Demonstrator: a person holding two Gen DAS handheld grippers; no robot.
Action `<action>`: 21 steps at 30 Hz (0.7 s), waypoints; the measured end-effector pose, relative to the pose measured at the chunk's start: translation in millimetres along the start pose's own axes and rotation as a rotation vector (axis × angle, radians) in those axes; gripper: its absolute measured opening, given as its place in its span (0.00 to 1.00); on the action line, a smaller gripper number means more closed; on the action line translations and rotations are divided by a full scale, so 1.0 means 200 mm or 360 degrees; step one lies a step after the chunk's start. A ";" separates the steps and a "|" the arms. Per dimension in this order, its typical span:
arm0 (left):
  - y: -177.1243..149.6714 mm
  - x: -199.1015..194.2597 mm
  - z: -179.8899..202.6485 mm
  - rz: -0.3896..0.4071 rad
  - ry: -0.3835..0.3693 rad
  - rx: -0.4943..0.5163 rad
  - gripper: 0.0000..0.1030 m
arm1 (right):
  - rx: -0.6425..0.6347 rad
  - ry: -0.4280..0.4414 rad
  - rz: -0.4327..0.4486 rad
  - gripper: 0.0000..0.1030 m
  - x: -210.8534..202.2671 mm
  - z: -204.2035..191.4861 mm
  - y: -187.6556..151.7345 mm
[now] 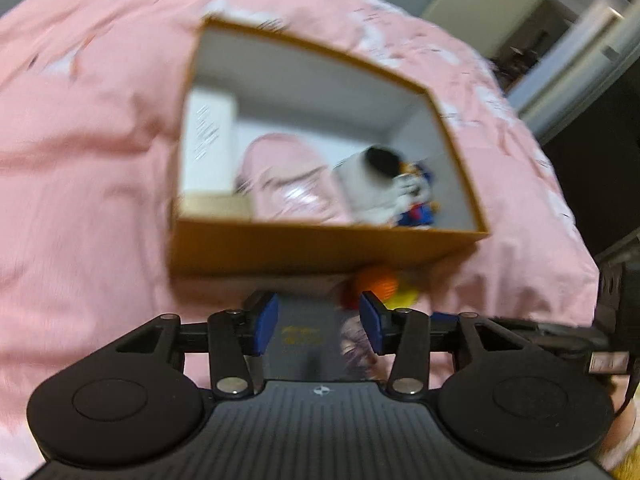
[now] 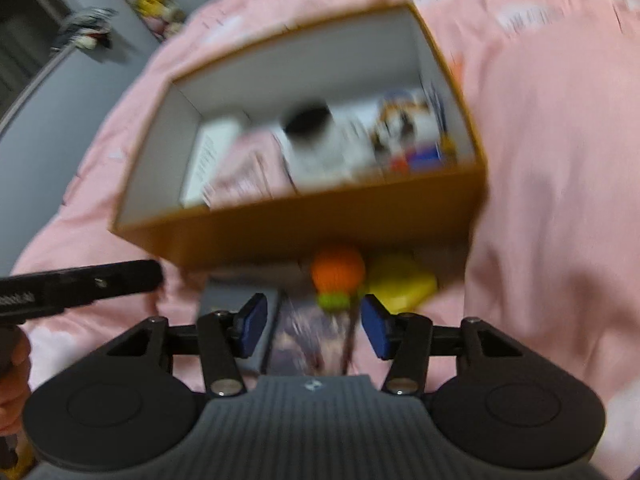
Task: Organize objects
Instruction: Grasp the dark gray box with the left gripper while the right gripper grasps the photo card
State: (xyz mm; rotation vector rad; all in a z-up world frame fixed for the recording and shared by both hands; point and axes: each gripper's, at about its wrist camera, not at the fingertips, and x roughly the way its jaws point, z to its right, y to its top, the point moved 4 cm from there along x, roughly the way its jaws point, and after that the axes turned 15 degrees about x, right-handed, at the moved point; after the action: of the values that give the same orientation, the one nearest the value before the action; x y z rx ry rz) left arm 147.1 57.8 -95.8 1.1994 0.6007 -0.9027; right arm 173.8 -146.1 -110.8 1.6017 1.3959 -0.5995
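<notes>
On the pink bedspread [image 1: 100, 184] sits an open cardboard box [image 1: 320, 246], brown outside, white inside; both views blurred. Inside the box, left to right in the left wrist view: a white carton [image 1: 208, 140] standing against the left wall, a pink pouch [image 1: 284, 176] in the middle, a white mug-like item with a dark opening [image 1: 372, 176], and a small blue-and-orange figure [image 1: 418, 200] near the right wall. Right wrist view shows the same contents, with the white carton [image 2: 210, 158], pink pouch [image 2: 248, 176], white mug-like item [image 2: 316, 144] and figure [image 2: 416, 140] in the same order.

Outside the box, just in front of its near wall on the bed: an orange ball [image 2: 338, 270] with a green piece under it, a yellow item [image 2: 400, 282] beside it to the right, a grey flat booklet [image 2: 236, 296] to the left, and a glossy purple-toned card or packet [image 2: 308, 340] nearest the camera. In the left wrist view the orange ball [image 1: 376, 282] peeks out past the right finger and the grey booklet [image 1: 308, 332] lies between the fingers.

Left gripper [image 1: 319, 322] hovers low over the booklet, jaws spread wide, holding nothing. Right gripper [image 2: 315, 328] is also spread wide and empty, above the purple card, ball just ahead. The black body of the left gripper shows at the left edge of the right wrist view.
</notes>
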 end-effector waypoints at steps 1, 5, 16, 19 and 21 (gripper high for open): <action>-0.02 0.03 -0.03 -0.0024 0.0010 -0.0038 0.55 | 0.0008 -0.0008 -0.0017 0.53 0.03 0.02 -0.02; -0.08 0.12 -0.10 -0.0111 -0.0017 -0.0159 0.56 | 0.0051 -0.0020 -0.0107 0.52 0.13 0.05 -0.08; -0.20 0.26 -0.25 -0.0234 -0.0062 -0.0380 0.60 | 0.0208 0.0067 -0.0264 0.48 0.27 0.10 -0.11; -0.20 0.28 -0.26 -0.0238 -0.0080 -0.0400 0.66 | 0.0246 0.0088 -0.0283 0.51 0.30 0.12 -0.10; -0.20 0.31 -0.27 -0.0239 -0.0103 -0.0417 0.69 | 0.0285 0.0109 -0.0302 0.54 0.32 0.13 -0.10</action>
State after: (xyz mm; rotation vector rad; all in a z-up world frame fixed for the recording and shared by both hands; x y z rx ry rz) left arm 148.8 88.4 -182.0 0.8953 0.7397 -0.9530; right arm 175.0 -136.5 -182.9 1.6528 1.5949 -0.8074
